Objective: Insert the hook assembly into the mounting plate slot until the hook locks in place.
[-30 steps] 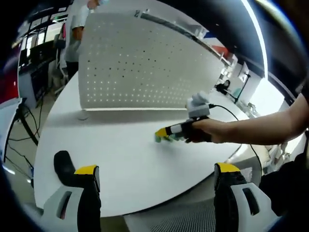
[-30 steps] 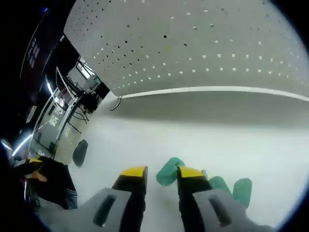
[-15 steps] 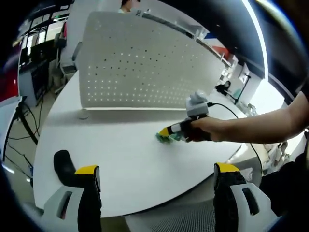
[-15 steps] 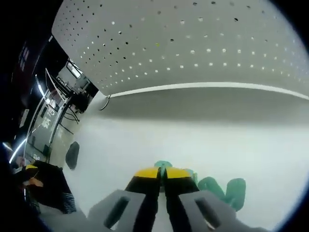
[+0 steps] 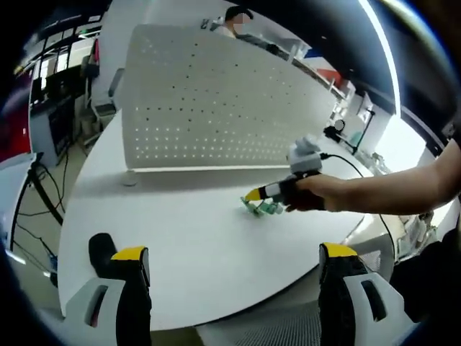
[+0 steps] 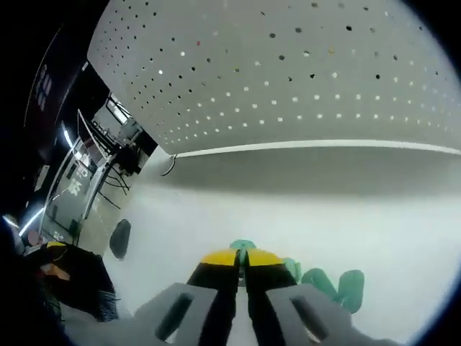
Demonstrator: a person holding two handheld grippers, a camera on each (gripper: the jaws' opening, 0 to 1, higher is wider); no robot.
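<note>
**Hook grabbed, board not reached yet**

Since a second ago, the right gripper (image 6: 242,256) was closed: jaws that had been parted around a green piece were brought together, and by now they were seen pinched shut with the green hook assembly (image 6: 317,280) poking out just ahead of and beside the yellow tips. Whether a solid grip was actually had can't be told for sure, since the pinch point was hidden by the jaws themselves, but a bit of green was visible right at the tip line, so it was judged as clamped on.

From the left gripper view, the right gripper (image 5: 254,195) was seen low over the white table (image 5: 180,238), with the green hook assembly (image 5: 261,209) at its tips, possibly lifted a touch. The left gripper (image 5: 234,254) was held wide open with nothing between its jaws, well back from everything.

Beyond the closed jaws, the perforated mounting plate (image 6: 302,72) stood upright, well apart from the hook. So pickup was judged done; carrying it forward and lining it up with a slot was what remained.
</note>
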